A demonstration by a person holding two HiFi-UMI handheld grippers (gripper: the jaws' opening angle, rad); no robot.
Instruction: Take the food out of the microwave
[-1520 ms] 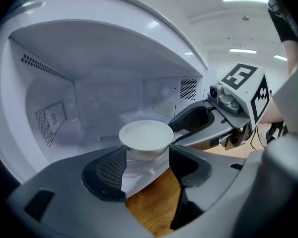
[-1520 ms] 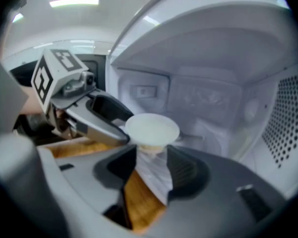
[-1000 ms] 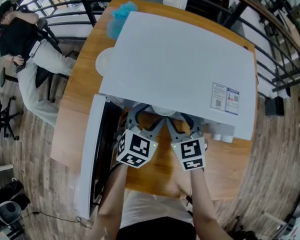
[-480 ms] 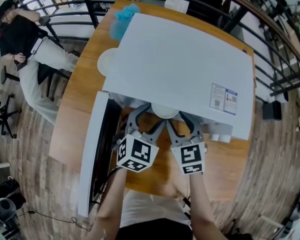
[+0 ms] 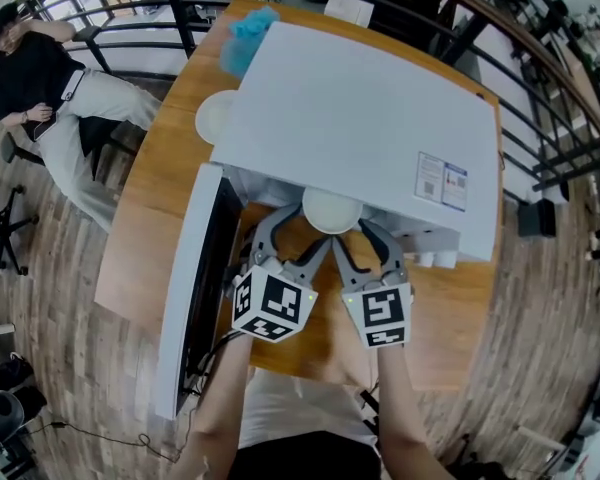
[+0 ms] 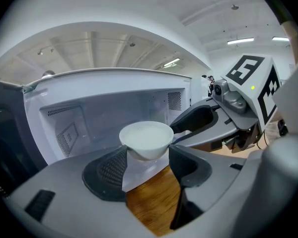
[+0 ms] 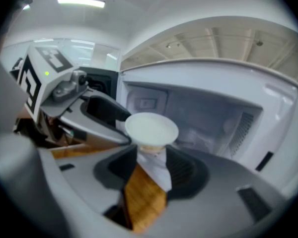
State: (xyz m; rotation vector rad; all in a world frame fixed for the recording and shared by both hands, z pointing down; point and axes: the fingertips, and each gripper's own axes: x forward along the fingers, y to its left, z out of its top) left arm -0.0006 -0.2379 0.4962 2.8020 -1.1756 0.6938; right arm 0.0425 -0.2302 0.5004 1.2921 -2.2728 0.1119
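Observation:
A small white bowl (image 5: 332, 211) with pale contents hangs just outside the open white microwave (image 5: 360, 118). My left gripper (image 5: 298, 231) and right gripper (image 5: 363, 236) meet at it from the near side, side by side. In the left gripper view the bowl (image 6: 146, 138) sits between the tips of my left gripper (image 6: 148, 163), its lower body against the pads. The right gripper view shows the bowl (image 7: 151, 129) lodged the same way at the tips of my right gripper (image 7: 151, 163). The bowl is upright. The empty cavity (image 6: 89, 123) lies behind it.
The microwave door (image 5: 190, 288) stands swung open on the left, close beside my left arm. The wooden table (image 5: 155, 208) carries a white plate (image 5: 215, 118) and a blue thing (image 5: 248, 30) behind the microwave. A person (image 5: 50, 78) sits beyond the railing at far left.
The bowl has come out from under the microwave's front edge toward me and now shows whole in the head view. Both grippers have drawn back and risen with it.

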